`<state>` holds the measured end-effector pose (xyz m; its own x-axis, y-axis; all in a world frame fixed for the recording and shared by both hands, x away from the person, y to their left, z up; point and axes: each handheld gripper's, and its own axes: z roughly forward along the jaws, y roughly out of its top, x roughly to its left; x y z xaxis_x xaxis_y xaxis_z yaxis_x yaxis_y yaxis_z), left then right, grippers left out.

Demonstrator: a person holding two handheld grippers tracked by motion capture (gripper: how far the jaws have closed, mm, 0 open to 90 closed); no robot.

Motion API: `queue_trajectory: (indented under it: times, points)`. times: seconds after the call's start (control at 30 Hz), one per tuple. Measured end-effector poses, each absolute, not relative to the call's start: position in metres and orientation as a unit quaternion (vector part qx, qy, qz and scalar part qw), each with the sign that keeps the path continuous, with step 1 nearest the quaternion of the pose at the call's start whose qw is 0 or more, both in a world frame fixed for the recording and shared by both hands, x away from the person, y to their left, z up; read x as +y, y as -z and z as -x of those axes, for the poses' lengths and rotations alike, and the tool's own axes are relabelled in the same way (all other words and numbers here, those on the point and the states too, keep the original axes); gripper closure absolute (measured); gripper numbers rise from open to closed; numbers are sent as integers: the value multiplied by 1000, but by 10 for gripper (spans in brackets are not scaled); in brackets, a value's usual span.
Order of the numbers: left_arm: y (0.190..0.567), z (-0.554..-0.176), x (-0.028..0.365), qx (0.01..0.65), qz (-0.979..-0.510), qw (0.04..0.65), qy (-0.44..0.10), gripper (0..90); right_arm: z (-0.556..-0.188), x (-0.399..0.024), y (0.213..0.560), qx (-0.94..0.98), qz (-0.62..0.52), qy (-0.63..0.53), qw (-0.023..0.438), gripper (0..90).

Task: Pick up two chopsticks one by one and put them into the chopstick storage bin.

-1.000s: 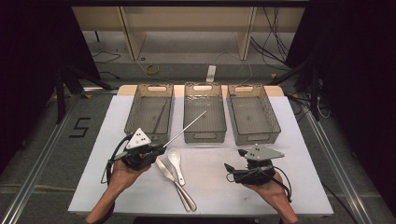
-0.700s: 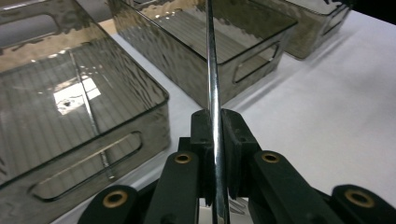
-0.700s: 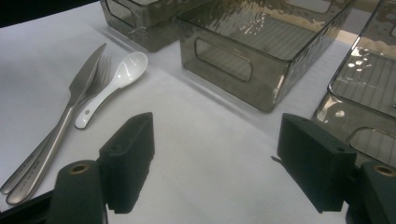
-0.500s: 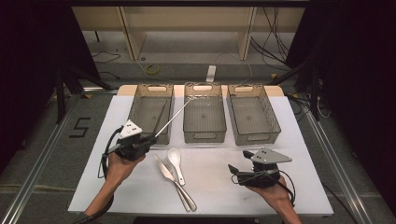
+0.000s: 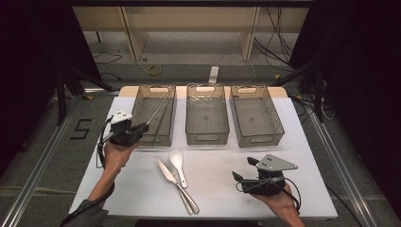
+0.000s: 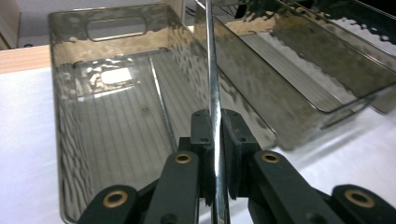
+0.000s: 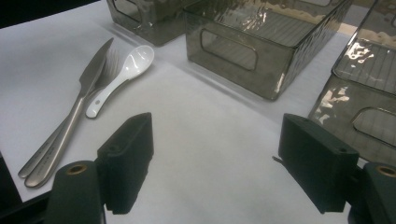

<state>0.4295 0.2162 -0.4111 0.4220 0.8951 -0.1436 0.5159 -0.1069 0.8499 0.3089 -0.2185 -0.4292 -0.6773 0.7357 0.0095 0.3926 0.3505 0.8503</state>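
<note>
My left gripper [image 5: 143,126] is shut on a thin metal stick [image 5: 157,111] that slants up and away over the left clear bin [image 5: 135,109]. In the left gripper view the jaws pinch the stick [image 6: 212,70] at its lower part, left gripper [image 6: 215,128], with the left bin's wall [image 6: 65,121] beyond. A second thin stick [image 6: 159,93] lies on that bin's floor. My right gripper [image 5: 239,182] rests low at the front right, open, with bare table between its jaws, right gripper [image 7: 222,154].
A knife [image 5: 166,171], a fork [image 5: 183,191] and a white spoon [image 5: 177,161] lie together at the front middle; the knife [image 7: 88,79] and spoon [image 7: 126,72] are left of my right gripper. The middle bin [image 5: 208,138] and right bin [image 5: 257,139] stand at the back.
My left gripper has carried the stick to the left and away, from the table's middle to over the left bin. The right gripper has hardly shifted.
</note>
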Motion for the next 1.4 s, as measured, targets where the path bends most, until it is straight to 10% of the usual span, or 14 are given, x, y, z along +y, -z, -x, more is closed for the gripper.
queue_trajectory:
  times: [1.4]
  points:
    - [435, -478, 225, 558, -703, 390, -206, 829, -294, -216, 433, 810, -338, -449, 169, 248]
